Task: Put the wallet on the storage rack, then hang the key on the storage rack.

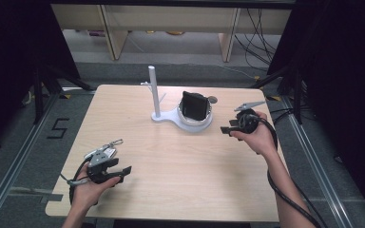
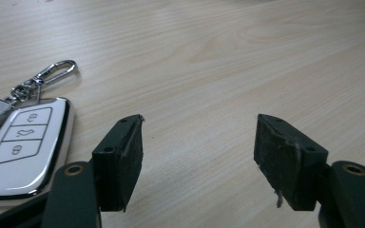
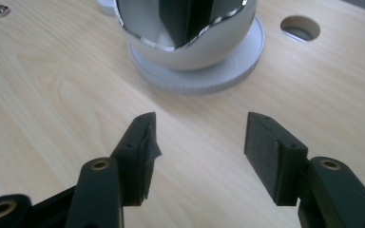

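Item 1, near-left of table point(image 1: 171, 190): left gripper point(image 2: 197, 154) is sitting low over the wood w/ jaws spread wide, nothing btwn them. Item 2, just beside its left jaw: car key fob point(image 2: 21, 145), white w/ chrome edge, 3 buttons facing up, lying flat on the tabletop; key ring and clip point(image 2: 52, 73) are trailing off its far end. In the high view the fob point(image 1: 105, 153) is showing right by the left gripper point(image 1: 119, 172), not gripped. Item 3, centre-far: white stand point(image 1: 183, 118) w/ an upright post point(image 1: 154, 90) and a round cup base holding a dark object point(image 1: 193, 105); can't tell what that object is. Item 4, right side: right gripper point(image 3: 199, 152) is pointing at the stand's round base point(image 3: 195, 57), jaws wide too, empty, near but apart from it. Progress est.: nothing is being held yet; the fob is waiting on the table, so pick-up and any placing at the stand are both looking undone.
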Demonstrator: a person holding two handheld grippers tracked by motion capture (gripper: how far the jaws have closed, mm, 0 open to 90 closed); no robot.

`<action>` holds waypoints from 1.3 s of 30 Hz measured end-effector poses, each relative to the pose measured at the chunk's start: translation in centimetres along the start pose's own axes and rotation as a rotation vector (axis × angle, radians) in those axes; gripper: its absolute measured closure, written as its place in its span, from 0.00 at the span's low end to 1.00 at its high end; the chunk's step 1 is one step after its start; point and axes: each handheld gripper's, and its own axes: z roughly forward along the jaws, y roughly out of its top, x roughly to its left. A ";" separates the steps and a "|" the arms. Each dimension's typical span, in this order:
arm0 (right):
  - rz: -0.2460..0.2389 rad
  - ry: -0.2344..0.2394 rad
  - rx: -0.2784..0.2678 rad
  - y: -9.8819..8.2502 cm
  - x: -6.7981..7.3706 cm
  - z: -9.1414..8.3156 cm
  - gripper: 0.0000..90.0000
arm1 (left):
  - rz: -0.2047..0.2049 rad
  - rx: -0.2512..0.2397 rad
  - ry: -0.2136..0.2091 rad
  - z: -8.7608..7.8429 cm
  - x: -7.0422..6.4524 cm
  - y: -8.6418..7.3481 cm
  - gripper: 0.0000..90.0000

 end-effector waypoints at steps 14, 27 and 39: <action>0.091 0.006 -0.026 -6.3 3.4 -1.4 0.59 | -0.021 -0.032 0.036 -1.0 0.4 0.0 0.47; 0.047 -0.041 0.075 -7.2 3.6 -1.1 0.71 | -0.006 -0.023 0.074 -1.3 2.2 2.3 0.57; 0.067 -0.047 0.083 -7.2 3.5 -1.5 0.71 | 0.106 0.224 0.110 0.2 6.9 5.9 0.81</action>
